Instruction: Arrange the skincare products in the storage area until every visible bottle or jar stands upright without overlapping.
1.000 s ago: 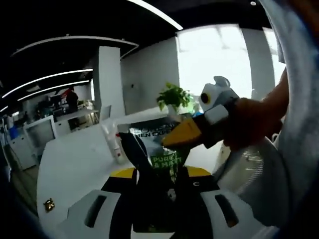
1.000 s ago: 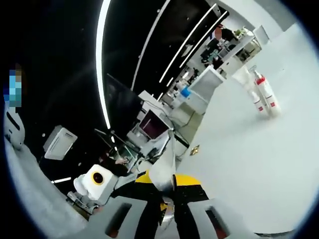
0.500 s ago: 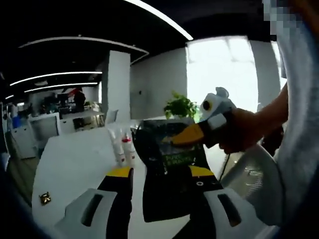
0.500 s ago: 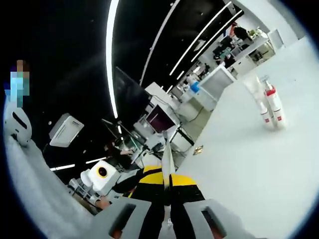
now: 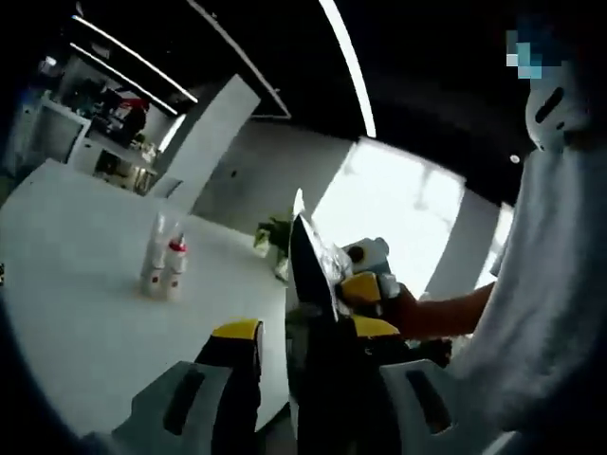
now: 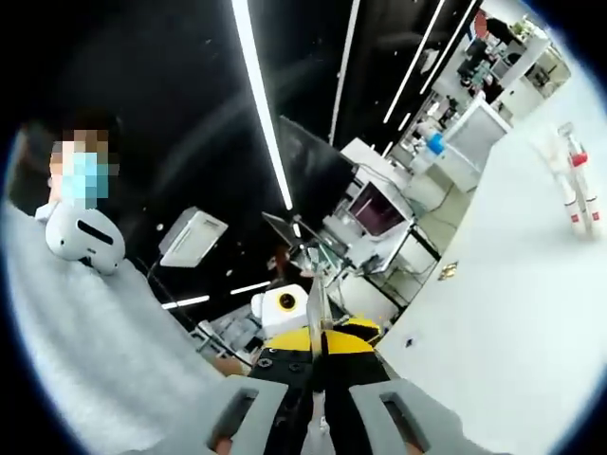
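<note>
A dark foil pouch (image 5: 309, 270) with a silvery seam stands edge-on between my left gripper's (image 5: 305, 330) jaws. It lies close to the right jaw, with a gap on the left, and the jaws are wide open. My right gripper (image 5: 365, 287) comes in from the right with a hand (image 5: 427, 313) behind it and pinches the pouch's far edge. In the right gripper view the thin pouch edge (image 6: 319, 296) rises between my right gripper's (image 6: 322, 336) shut jaws. Two small white bottles (image 5: 163, 269) stand upright side by side on the white table (image 5: 76, 284); the same bottles (image 6: 574, 185) appear far off.
My left gripper's white body (image 6: 281, 308) sits just beyond the pouch. A small gold object (image 6: 446, 272) lies on the white table (image 6: 512, 313) near its edge. A potted plant (image 5: 270, 234) stands at the table's far side. Desks and monitors (image 6: 375, 204) fill the room behind.
The pouch has turned from facing the left camera to edge-on. Both views have tilted, so the bottles now look farther off. The right gripper keeps its hold on the pouch edge.
</note>
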